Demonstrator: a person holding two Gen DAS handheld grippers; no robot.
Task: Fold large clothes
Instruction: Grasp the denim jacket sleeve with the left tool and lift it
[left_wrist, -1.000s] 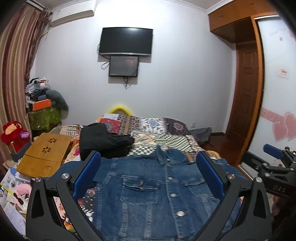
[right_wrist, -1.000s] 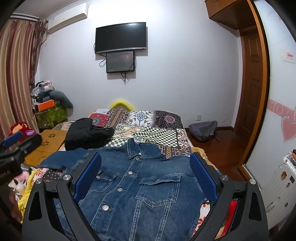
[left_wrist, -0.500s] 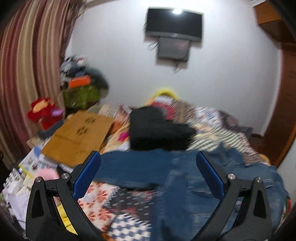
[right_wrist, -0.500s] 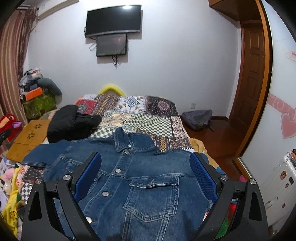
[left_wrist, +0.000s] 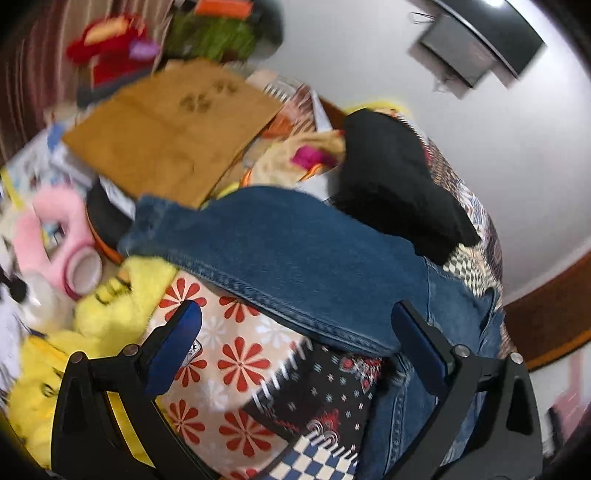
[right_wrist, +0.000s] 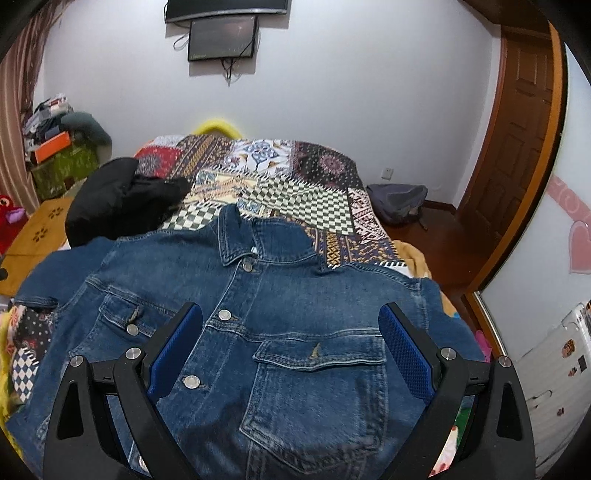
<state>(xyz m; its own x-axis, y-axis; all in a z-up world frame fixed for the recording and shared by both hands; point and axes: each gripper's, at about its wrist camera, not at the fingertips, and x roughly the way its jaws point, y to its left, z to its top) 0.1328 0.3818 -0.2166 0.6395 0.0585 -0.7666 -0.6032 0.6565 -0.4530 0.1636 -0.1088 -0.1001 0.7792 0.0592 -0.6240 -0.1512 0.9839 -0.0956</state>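
Note:
A blue denim jacket (right_wrist: 280, 302) lies front up and buttoned on the patchwork bed, collar toward the far wall. My right gripper (right_wrist: 290, 354) is open and empty, hovering over the jacket's chest, above a flap pocket (right_wrist: 317, 354). In the left wrist view the jacket's left sleeve (left_wrist: 280, 254) stretches out flat to the left, its cuff (left_wrist: 147, 225) at the bed's edge. My left gripper (left_wrist: 295, 343) is open and empty, tilted, just short of the sleeve's near seam.
A black garment (left_wrist: 391, 184) lies bunched on the bed behind the sleeve; it also shows in the right wrist view (right_wrist: 122, 199). A wooden board (left_wrist: 173, 125), yellow plush (left_wrist: 122, 302) and pink toys (left_wrist: 59, 236) crowd the bed's left side. A door (right_wrist: 517, 136) stands at right.
My left gripper has swung left and down, tilting, from over the jacket body to the outstretched left sleeve. My right gripper has moved lower and closer over the jacket's chest.

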